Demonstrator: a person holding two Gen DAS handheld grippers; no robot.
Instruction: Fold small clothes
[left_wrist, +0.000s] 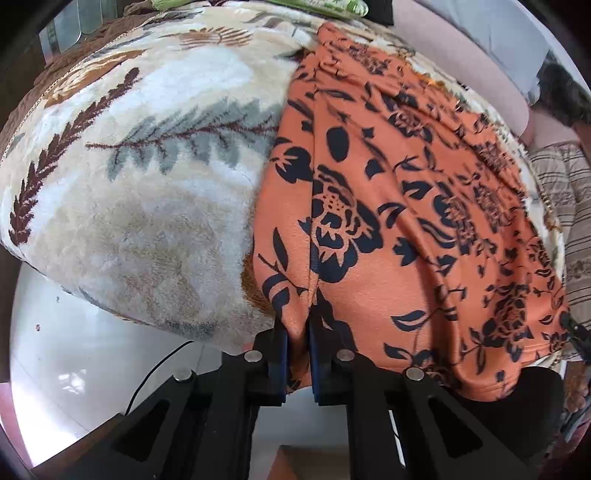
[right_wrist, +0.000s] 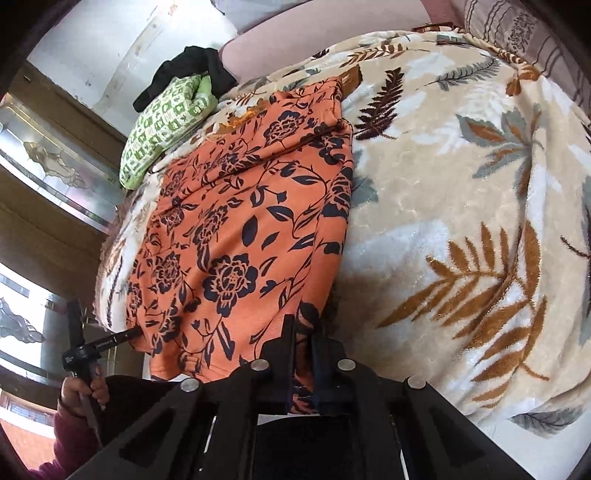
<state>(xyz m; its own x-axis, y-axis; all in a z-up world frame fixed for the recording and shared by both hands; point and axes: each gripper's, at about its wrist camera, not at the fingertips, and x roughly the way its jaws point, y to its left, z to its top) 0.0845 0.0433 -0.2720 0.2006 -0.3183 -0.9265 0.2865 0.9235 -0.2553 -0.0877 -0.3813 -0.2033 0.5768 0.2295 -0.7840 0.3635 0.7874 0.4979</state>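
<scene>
An orange garment with a dark navy flower print lies spread on a fleece blanket, its near end hanging over the bed edge. My left gripper is shut on the garment's near left corner. In the right wrist view the same garment runs away from me, and my right gripper is shut on its near right corner. The left gripper also shows in the right wrist view at the lower left, held by a hand.
A cream blanket with leaf print covers the bed. A green patterned pillow and a black cloth lie at the far end. A pink headboard stands behind. White floor lies below the bed edge.
</scene>
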